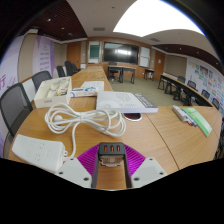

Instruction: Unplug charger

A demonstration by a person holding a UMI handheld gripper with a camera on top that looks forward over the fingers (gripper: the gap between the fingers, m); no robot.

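Note:
A dark charger block [112,150] with three orange ports on its face sits between my fingertips, and both purple pads [89,157] press on its sides. My gripper [112,153] is shut on it, low over the wooden table [160,140]. A white coiled cable [75,119] lies on the table just beyond the fingers. A white power strip [38,150] lies left of the fingers. I cannot tell whether the charger is still joined to the strip or the cable.
A white sheet or flat device [120,100] lies beyond the cable, with a small red thing [133,116] next to it. Markers and a green pen [196,119] lie at the right. A white box [52,90] and black chairs [14,102] stand at the left.

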